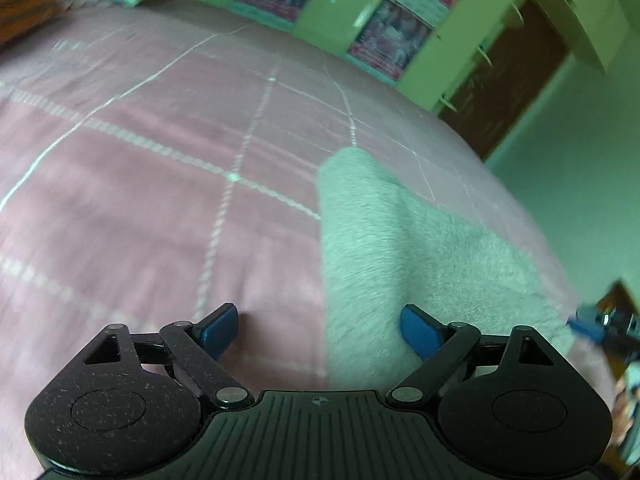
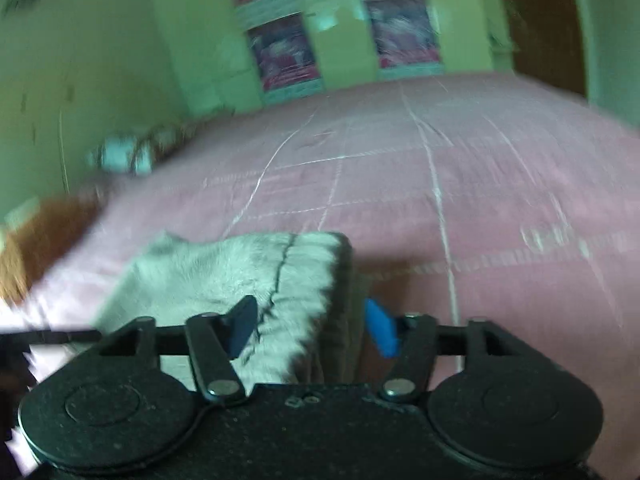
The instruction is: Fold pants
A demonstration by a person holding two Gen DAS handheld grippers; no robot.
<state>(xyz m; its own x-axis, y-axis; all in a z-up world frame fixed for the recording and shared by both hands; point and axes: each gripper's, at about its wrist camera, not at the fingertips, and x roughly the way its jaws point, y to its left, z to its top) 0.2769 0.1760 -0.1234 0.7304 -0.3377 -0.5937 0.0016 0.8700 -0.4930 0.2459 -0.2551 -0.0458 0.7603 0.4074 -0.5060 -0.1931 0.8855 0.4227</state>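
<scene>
Pants (image 1: 404, 248) flat on bedspread (image 1: 160, 168)

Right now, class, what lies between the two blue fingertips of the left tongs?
In the left wrist view, the open left tongs frame bare pink checked bedspread on one side and the edge of the fuzzy grey folded pants on the other.

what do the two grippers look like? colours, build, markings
Both match: the left gripper and right gripper have blue pads on the jaws, black speckled linkage arms with silver pivot pins, and two rounded black housings with circular insets. The left's ribbed centre plate bears a small crosshair mark. No cables or sleeves visible.
</scene>
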